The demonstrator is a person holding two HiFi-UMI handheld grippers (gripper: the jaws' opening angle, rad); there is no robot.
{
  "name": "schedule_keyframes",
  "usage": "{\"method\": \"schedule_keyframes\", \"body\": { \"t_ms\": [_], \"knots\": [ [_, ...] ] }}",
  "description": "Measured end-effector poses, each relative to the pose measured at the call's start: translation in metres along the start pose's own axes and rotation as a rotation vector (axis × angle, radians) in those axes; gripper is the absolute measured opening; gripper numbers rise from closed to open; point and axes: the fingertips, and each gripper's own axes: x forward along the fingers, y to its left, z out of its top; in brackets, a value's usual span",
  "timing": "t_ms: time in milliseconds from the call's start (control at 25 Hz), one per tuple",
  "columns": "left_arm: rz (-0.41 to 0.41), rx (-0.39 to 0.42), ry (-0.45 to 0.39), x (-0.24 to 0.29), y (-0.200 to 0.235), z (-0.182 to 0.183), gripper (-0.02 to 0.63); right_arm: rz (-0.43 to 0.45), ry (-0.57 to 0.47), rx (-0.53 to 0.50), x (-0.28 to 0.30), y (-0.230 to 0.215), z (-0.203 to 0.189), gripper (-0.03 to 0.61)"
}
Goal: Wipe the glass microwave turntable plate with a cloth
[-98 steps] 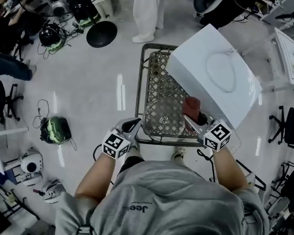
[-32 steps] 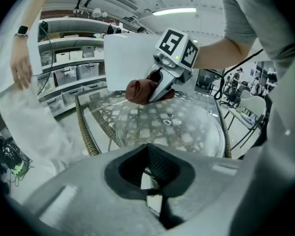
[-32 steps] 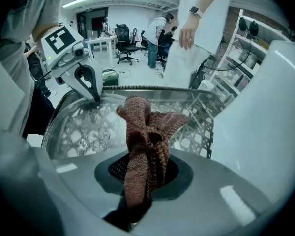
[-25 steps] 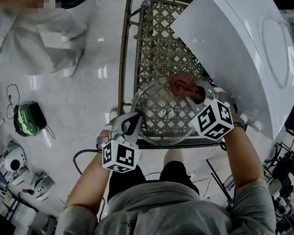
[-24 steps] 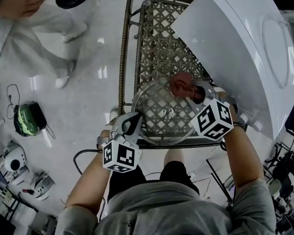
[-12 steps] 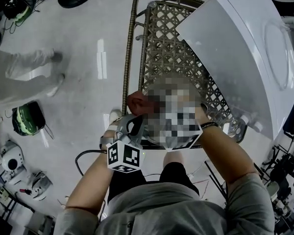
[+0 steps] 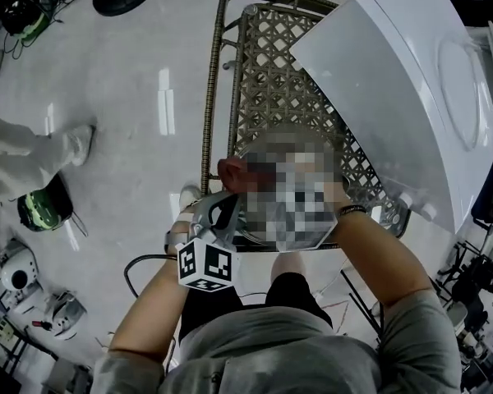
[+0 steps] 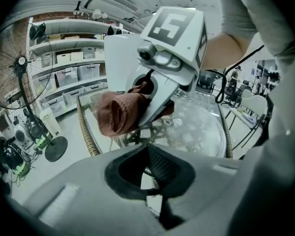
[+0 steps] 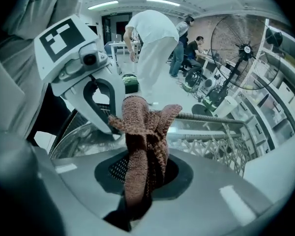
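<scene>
Wiping judged under way, unfinished: a brown cloth (image 9: 145, 127), clamped tight in the right claw (image 9: 145, 176), is held at the rim of the glass plate (image 8: 201, 127). The plate, on a wicker surface (image 7: 271, 80), is pinched at its edge by the closed left claw (image 8: 148, 166).

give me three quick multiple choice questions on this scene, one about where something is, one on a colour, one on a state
1. Where is the white microwave?
A) on the floor at the left
B) on the right side of the lattice table
C) on a wall shelf

2. What colour is the cloth?
A) blue
B) white
C) reddish-brown

3. The right gripper is:
A) wide open and empty
B) shut on the cloth
C) open, with the cloth dropped

Answers:
1 B, the head view shows it on the table's right part.
2 C, both gripper views show it reddish-brown.
3 B, the right gripper view shows the cloth pinched between its jaws.
</scene>
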Motion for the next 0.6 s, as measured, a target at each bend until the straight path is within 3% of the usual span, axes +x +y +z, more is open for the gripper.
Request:
{"method": "schedule_keyframes", "body": {
  "t_ms": [400,600],
  "knots": [
    [0.0,-0.008,-0.002,-0.001,0.003,-0.001,0.0,-0.07,0.184,0.12,-0.059,-0.005,-0.114,0.075],
    [-0.007,-0.025,-0.009,-0.001,0.004,0.003,0.0,-0.093,0.221,0.163,-0.078,-0.008,-0.143,0.075]
  ]
}}
